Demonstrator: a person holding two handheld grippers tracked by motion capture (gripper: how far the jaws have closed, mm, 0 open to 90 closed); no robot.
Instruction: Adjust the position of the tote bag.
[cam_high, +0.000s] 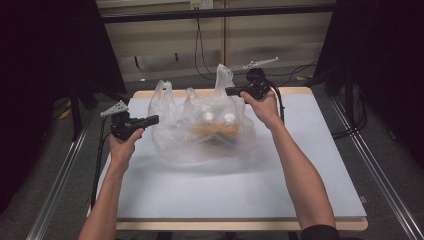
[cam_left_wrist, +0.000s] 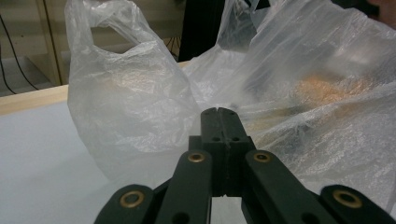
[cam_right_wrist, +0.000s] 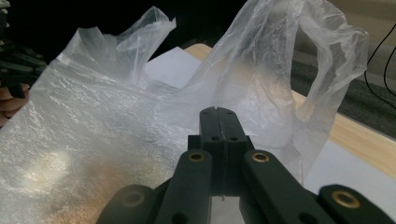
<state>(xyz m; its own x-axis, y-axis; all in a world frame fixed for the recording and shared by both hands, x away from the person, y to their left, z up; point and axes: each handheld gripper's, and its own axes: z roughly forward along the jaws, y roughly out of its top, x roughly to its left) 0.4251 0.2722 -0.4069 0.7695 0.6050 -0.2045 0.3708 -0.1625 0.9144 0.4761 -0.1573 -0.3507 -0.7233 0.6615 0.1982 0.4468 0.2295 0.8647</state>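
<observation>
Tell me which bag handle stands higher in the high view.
The handle by the right claw stands higher, near the table's far edge. The other handle, nearer the left claw, peaks lower.

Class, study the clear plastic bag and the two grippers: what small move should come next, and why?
Probably lift both grippers a little further, evenly. The left gripper and right gripper are both shut on the plastic bag, one at each side of its top. The orange contents sag low in the bag near the table, so an even lift should keep them from spilling.
</observation>
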